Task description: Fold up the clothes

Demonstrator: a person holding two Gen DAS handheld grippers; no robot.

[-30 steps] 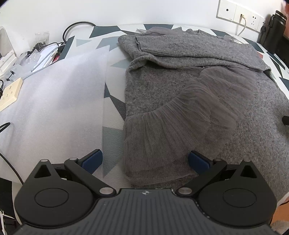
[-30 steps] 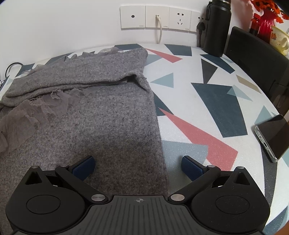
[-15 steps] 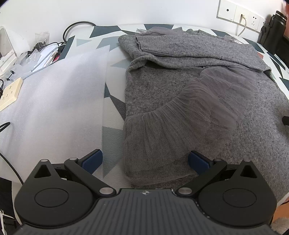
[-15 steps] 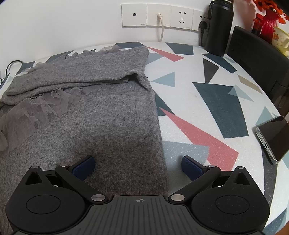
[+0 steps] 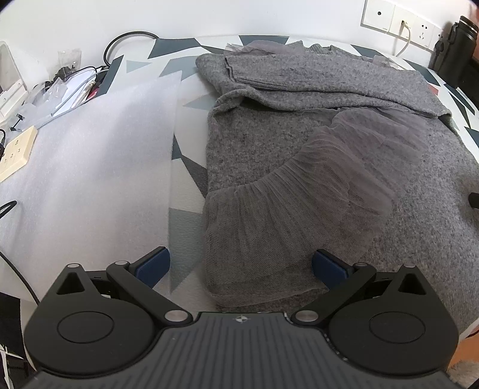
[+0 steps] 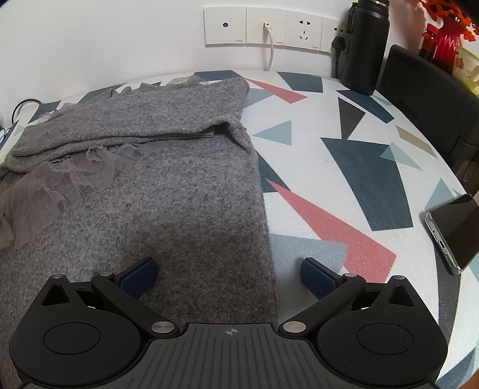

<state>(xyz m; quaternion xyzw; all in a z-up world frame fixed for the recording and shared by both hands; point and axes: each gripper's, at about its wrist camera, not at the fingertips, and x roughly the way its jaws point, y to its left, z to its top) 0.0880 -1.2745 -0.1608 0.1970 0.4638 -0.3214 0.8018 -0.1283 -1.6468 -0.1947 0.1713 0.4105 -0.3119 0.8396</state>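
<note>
A grey knit sweater (image 5: 299, 89) lies spread on the patterned table, its far part folded over. A sheer grey mesh sleeve frill (image 5: 284, 203) lies across it toward the near left corner. My left gripper (image 5: 241, 264) is open just above that near corner, the frill's hem between its blue pads. In the right wrist view the same sweater (image 6: 167, 185) fills the left half, the mesh frill (image 6: 54, 182) at far left. My right gripper (image 6: 229, 273) is open over the sweater's near right edge, one pad over the knit and one over bare table.
White foam sheet (image 5: 83, 155) covers the table's left side, with cables and a power strip (image 5: 15, 152) beyond. Wall sockets (image 6: 269, 27) and a black bottle (image 6: 366, 45) stand at the back. A phone (image 6: 455, 227) lies at the right edge beside a dark chair (image 6: 431, 98).
Both views have shifted slightly: the sweater sits a little lower and nearer in the frames. Both grippers stay open and the cloth has not been moved.
</note>
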